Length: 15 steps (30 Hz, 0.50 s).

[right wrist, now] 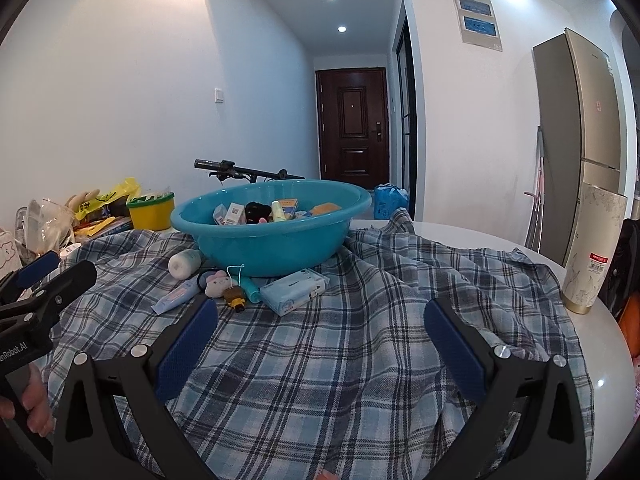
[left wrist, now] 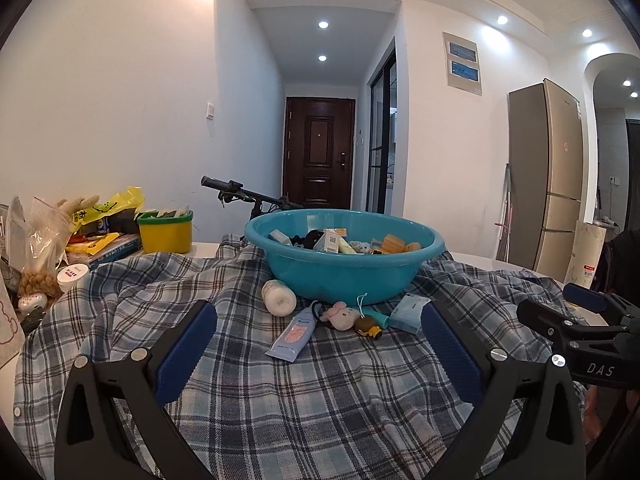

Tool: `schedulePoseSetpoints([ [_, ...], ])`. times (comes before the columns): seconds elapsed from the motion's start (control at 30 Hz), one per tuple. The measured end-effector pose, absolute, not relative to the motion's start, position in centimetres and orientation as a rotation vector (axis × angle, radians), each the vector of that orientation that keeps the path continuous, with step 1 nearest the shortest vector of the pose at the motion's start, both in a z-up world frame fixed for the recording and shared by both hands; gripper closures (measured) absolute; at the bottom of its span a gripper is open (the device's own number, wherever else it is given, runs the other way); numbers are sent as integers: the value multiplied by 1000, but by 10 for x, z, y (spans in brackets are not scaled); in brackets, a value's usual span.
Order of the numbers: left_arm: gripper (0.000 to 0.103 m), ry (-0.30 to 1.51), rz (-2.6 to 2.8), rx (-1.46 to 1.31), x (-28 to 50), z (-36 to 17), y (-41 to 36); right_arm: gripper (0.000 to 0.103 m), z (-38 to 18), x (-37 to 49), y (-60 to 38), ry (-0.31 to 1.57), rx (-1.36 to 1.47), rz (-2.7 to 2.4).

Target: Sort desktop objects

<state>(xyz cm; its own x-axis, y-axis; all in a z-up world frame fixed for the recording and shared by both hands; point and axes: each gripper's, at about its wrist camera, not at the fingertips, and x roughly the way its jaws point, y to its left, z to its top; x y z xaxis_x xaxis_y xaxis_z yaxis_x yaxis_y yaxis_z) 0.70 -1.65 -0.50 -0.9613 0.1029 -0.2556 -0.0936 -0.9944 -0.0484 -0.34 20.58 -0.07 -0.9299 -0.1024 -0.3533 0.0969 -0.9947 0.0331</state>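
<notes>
Left wrist view: blue plastic basin (left wrist: 344, 256) sits on a plaid cloth (left wrist: 320, 392) spread over the white table (left wrist: 204, 249), toward the far side. Basin already holds small boxes, a black item, orange pieces and a pale tube, piled loosely.

Just in front of the basin, a short row of loose things on the cloth: a white bottle (left wrist: 279, 298) lying on its side, touching the basin wall; a pale blue tube with pink print (left wrist: 293, 335) angled toward me; a small pink plush toy (left wrist: 342, 315); a brown-and-yellow charm (left wrist: 368, 325); a teal cylinder (left wrist: 378, 316) partly hidden behind the charm; a light blue tissue pack (left wrist: 409, 312) on the right end.

Far left edge of the table: yellow tub with a green rim (left wrist: 165, 232), plastic bags, books. Not on the cloth.

My left gripper (left wrist: 320, 316) hovers low over the cloth, pointed at the row, blue pads spread wide, nothing between them. The tube lies closest to its gap.

Right wrist view: my right gripper (right wrist: 320, 316) is also spread wide and empty, level, over bare plaid to the right of the row. The tissue pack (right wrist: 294, 290) lies nearest its left finger. A tall patterned cylinder (right wrist: 590, 248) stands upright at the table's right edge.

Each gripper shows at the edge of the other's view, side by side, apart.
</notes>
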Motion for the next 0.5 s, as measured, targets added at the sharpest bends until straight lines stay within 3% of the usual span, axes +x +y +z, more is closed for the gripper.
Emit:
schedulePoseSetpoints([
  [0.5, 0, -43, 3010, -404, 3, -1, -15, 0, -2, -5, 204, -31, 574, -2973],
])
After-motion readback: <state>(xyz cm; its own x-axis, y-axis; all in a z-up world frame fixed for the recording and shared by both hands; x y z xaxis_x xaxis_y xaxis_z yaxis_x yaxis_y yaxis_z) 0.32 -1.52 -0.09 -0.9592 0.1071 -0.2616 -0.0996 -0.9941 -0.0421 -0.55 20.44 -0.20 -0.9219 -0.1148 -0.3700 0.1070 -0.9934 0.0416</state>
